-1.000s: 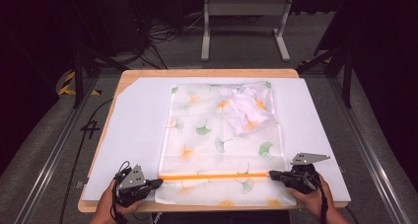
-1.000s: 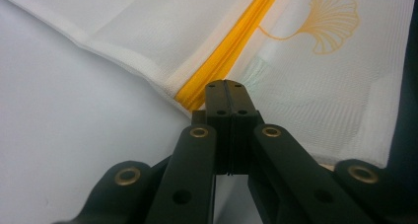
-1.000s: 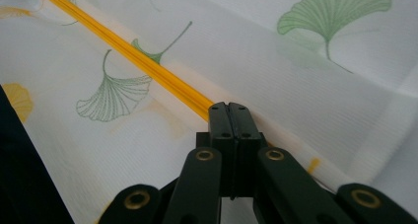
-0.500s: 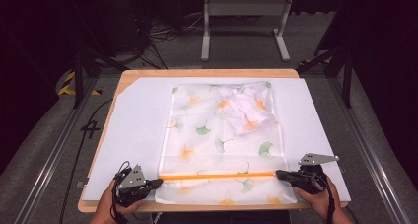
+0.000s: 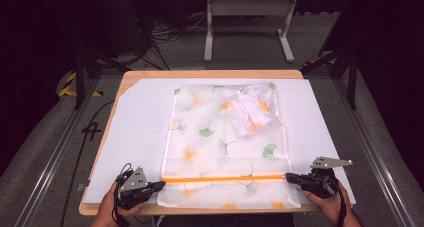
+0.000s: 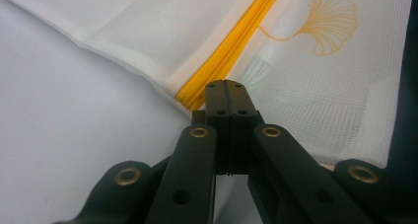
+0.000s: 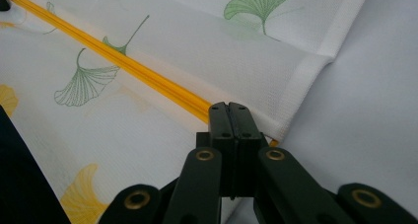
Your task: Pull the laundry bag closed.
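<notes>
Looking at the near edge, we see our right claw (image 5: 291, 177) has slid right to the zip's (image 5: 225, 178) end, both claws pinched tight on the bag (image 5: 227, 137), left claw (image 5: 159, 185) unmoved, so the zip looks closed.

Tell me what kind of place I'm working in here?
Likely a lab or studio recording rig: a wooden table under a white sheet, metal frame rails, loose cables on the dark carpeted floor, and darkness all around.
</notes>
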Demonstrator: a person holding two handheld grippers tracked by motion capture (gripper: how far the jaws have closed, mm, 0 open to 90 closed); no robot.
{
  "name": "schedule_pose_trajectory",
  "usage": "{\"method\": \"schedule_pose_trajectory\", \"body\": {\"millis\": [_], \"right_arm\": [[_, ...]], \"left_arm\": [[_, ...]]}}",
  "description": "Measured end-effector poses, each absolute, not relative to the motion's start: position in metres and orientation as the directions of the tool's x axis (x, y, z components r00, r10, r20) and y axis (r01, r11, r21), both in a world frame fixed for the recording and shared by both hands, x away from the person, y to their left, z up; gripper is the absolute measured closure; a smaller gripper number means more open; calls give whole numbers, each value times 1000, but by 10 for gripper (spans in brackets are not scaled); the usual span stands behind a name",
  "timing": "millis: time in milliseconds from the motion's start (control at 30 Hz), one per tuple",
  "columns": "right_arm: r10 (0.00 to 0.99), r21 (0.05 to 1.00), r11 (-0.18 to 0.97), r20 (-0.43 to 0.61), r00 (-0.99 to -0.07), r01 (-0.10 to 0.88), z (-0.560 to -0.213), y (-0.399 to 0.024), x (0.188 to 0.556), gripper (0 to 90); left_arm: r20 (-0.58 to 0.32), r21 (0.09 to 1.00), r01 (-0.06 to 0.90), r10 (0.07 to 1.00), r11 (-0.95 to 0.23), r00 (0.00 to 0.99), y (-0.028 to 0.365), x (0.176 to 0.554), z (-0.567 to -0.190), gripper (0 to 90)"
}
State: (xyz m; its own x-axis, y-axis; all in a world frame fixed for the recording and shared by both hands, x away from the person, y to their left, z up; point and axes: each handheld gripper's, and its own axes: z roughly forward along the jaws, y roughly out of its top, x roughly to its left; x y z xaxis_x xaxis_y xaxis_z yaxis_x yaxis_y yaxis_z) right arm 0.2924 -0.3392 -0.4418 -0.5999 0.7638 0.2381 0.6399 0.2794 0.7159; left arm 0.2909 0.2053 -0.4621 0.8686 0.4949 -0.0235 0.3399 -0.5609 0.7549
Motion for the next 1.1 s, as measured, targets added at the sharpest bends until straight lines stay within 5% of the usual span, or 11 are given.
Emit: {"method": "schedule_pose_trajectory", "body": {"millis": [867,1100], "right_arm": [[699,787,415,46,-714,457,-434,-335,286,878],[719,809,397,19,-695,434,-428,-344,286,844]], "left_arm": [[-64,795,364,529,-486,846,217,293,-459,900],[-16,790,348,551,-505,834,221,291,-456,869]]}}
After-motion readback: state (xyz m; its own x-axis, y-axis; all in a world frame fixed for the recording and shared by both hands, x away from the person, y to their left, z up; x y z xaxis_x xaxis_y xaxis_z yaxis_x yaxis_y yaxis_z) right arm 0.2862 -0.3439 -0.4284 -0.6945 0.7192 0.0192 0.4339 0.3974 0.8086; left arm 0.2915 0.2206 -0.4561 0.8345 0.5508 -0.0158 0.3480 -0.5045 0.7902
